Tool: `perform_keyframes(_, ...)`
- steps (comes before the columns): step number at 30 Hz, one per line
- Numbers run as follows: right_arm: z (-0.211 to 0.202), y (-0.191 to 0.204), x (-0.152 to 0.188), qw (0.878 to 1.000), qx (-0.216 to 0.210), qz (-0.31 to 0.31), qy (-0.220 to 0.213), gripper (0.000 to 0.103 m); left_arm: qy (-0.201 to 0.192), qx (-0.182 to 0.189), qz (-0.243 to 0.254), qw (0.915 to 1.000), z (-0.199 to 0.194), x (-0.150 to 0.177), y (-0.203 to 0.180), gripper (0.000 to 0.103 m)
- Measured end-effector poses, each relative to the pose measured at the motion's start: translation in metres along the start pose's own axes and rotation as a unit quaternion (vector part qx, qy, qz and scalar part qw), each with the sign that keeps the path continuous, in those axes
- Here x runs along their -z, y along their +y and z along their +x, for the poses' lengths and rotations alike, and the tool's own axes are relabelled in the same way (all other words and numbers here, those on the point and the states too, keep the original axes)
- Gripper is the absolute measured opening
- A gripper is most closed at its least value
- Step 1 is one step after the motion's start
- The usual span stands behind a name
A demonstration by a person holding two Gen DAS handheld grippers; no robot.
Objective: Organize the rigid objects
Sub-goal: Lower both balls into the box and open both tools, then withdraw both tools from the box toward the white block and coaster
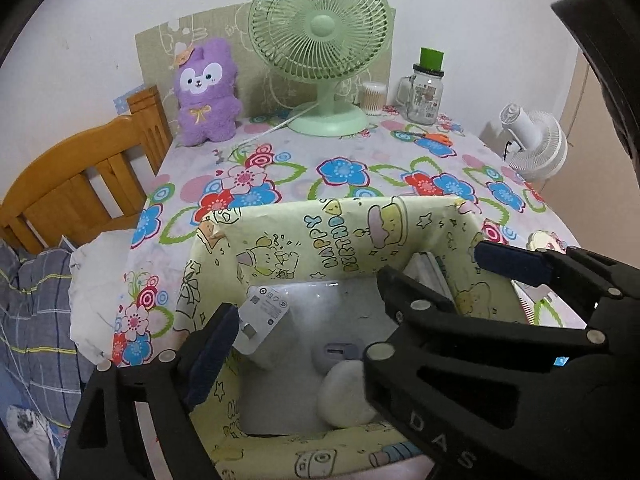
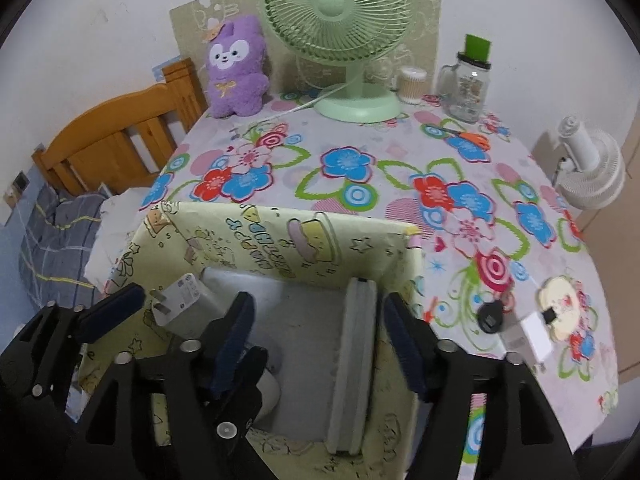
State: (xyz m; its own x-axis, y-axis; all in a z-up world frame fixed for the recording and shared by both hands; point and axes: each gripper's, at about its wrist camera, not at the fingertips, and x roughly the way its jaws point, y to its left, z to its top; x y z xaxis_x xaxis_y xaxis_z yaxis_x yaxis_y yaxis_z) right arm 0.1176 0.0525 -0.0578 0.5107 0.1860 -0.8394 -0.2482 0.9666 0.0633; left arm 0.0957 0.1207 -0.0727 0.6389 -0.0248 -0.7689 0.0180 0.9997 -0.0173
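A yellow cartoon-print box (image 1: 320, 228) (image 2: 248, 236) stands at the table's near edge. Inside lie a white charger plug (image 1: 264, 316) (image 2: 180, 304), a white rounded object (image 1: 344, 396) and a flat white case (image 2: 354, 360) upright against the right wall. My left gripper (image 1: 304, 304) is open over the box, the charger between its fingers but not clamped. My right gripper (image 2: 320, 340) is open, its fingers either side of the upright case and the box's right wall. The right gripper's fingers (image 1: 508, 260) also show in the left wrist view.
On the floral tablecloth (image 2: 360, 168) stand a green fan (image 2: 340, 16), a purple plush (image 2: 236, 68), a cotton swab jar (image 2: 412, 84) and a glass jar (image 2: 468, 80). Orange scissors (image 2: 472, 138), a black fob (image 2: 490, 316) and a white card (image 2: 536, 332) lie right. A wooden headboard (image 2: 116, 140) is left.
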Motion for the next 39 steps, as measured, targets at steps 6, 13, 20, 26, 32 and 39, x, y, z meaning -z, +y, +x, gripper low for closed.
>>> perform_keyframes(6,-0.012,-0.004,0.004,1.000,-0.009,0.004,-0.009,0.074,-0.010,0.000,0.001,1.0000,-0.011,0.001,-0.005,0.090)
perform_keyframes(13,-0.027,-0.007,0.008,1.000,-0.003,0.009,-0.018,0.077,-0.020,-0.004,0.006,0.9998,-0.022,0.003,-0.011,0.092)
perform_keyframes(20,-0.041,-0.013,0.012,0.999,0.001,0.011,-0.030,0.078,-0.029,-0.004,0.012,0.9995,-0.033,0.005,-0.022,0.092)
perform_keyframes(26,-0.052,-0.021,0.016,0.999,0.008,0.014,-0.036,0.080,-0.033,-0.002,0.021,0.9992,-0.040,0.006,-0.033,0.092)
perform_keyframes(32,-0.063,-0.030,0.020,0.999,0.022,0.016,-0.047,0.085,-0.039,-0.004,0.029,0.9988,-0.046,0.006,-0.044,0.092)
perform_keyframes(39,-0.074,-0.039,0.023,0.998,0.028,0.016,-0.055,0.087,-0.045,-0.002,0.033,0.9985,-0.053,0.006,-0.055,0.093)
